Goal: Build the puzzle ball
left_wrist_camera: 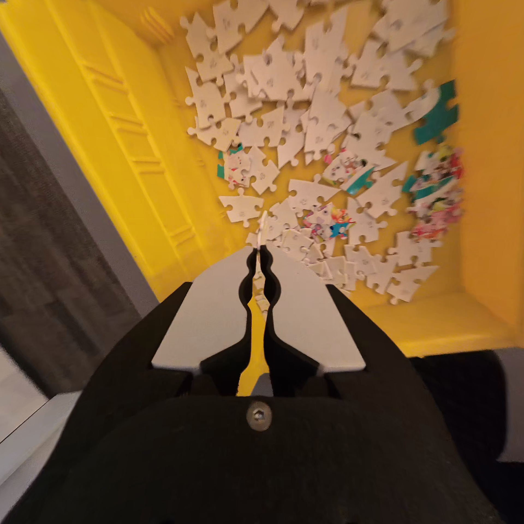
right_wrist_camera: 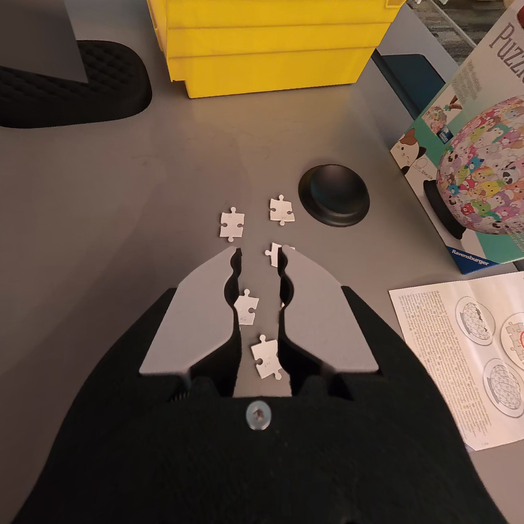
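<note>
In the left wrist view my left gripper [left_wrist_camera: 259, 248] is inside a yellow bin [left_wrist_camera: 119, 147] and is shut on a white puzzle piece [left_wrist_camera: 263, 229], held edge-on and sticking up past the fingertips. Many loose puzzle pieces [left_wrist_camera: 312, 113], mostly white side up and some colourful, cover the bin floor. In the right wrist view my right gripper [right_wrist_camera: 261, 251] is open and empty above the grey table [right_wrist_camera: 127, 212]. Several white pieces lie on the table below it, such as one [right_wrist_camera: 232, 224] ahead of the fingers, another [right_wrist_camera: 281, 210] farther right, and one [right_wrist_camera: 247, 309] between the fingers.
A black round stand [right_wrist_camera: 334, 195] sits right of the pieces. The puzzle box [right_wrist_camera: 476, 158] and a paper instruction sheet [right_wrist_camera: 459, 354] lie at the right. The yellow bin [right_wrist_camera: 269, 48] stands at the back. A black mat [right_wrist_camera: 71, 85] is at the back left.
</note>
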Available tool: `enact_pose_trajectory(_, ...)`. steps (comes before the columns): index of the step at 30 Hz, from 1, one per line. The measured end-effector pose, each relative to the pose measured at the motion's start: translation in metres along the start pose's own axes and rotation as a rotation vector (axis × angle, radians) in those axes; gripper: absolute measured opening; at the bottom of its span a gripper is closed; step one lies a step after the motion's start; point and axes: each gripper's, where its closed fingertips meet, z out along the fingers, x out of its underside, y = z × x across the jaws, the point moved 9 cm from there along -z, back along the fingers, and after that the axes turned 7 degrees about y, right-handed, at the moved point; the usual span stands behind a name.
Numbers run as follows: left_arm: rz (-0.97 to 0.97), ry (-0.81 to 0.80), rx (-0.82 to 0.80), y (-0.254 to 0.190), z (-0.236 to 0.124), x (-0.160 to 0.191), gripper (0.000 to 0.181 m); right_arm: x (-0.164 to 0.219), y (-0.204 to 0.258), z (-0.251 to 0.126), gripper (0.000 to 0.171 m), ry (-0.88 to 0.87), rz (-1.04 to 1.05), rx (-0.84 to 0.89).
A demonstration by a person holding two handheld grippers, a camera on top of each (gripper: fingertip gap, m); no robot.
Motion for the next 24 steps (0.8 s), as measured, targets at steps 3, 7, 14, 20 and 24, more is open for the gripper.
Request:
enact_pose_trajectory(3,-0.015,-0.085,0.226,-0.004,-0.014,-0.001,0.002,0.000,0.001,0.002,0.026,0.006,-0.004,-0.007)
enact_pose_trajectory(7,-0.005,-0.122,0.511,-0.006,-0.017,-0.010,0.002,0.000,0.002,0.005,0.026,0.015,-0.005,-0.012)
enact_pose_trajectory(14,0.044,-0.065,0.678,-0.005,-0.007,-0.025,0.002,0.004,0.000,0.009,0.026,0.038,-0.001,-0.014)
enact_pose_trajectory(20,0.002,-0.022,0.612,0.001,0.010,-0.032,0.002,0.005,0.001,0.012,0.026,0.059,-0.009,-0.014)
enact_pose_trajectory(24,0.023,-0.023,0.612,-0.006,0.014,-0.044,0.002,0.007,0.003,0.015,0.026,0.085,-0.027,-0.003)
